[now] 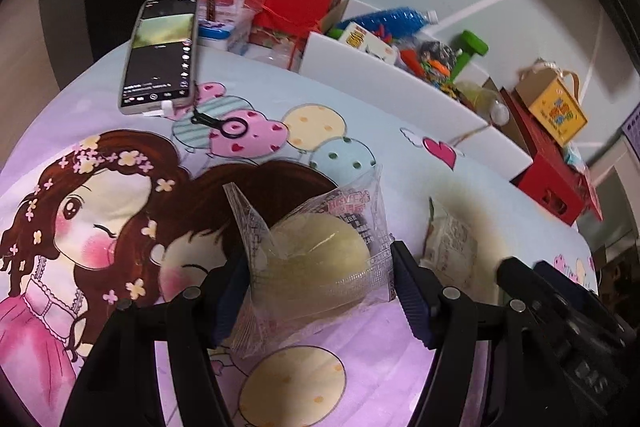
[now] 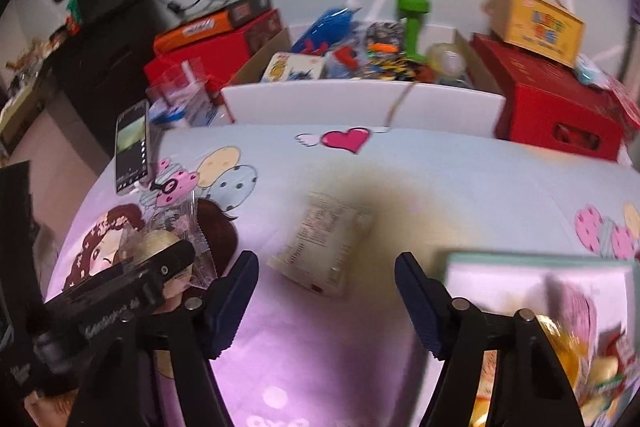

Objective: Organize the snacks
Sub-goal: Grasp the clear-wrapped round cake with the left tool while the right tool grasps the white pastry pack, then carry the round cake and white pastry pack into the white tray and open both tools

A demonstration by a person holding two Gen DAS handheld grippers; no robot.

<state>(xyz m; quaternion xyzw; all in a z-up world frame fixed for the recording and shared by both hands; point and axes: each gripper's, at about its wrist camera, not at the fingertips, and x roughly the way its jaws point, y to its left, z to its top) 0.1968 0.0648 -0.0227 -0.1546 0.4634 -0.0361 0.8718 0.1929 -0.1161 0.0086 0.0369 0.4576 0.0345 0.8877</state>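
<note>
A white bin [image 2: 360,101] is seen at top centre of the right view, filled with a blue bottle [image 2: 326,23], a green dumbbell [image 2: 412,23] and mixed packets. It is flanked by red boxes [image 2: 556,103], one bearing a yellow carton [image 2: 536,23]. A snack box [image 2: 540,307] at lower right holds gold-wrapped pieces. The cartoon-printed sheet [image 1: 120,107] is bare across its middle, and its far edge is met by the bin. A phone [image 1: 160,53] lies at upper left of the left view.

The left tongs [image 1: 316,291] are clamped on a clear-wrapped bun [image 1: 316,263] at lower centre, its sealed ends pointing up and down the frame. The right tongs [image 2: 326,303] stand apart, nothing between them; a white packet [image 2: 320,243] lies on the sheet just beyond, its long axis running from upper left to lower right.
</note>
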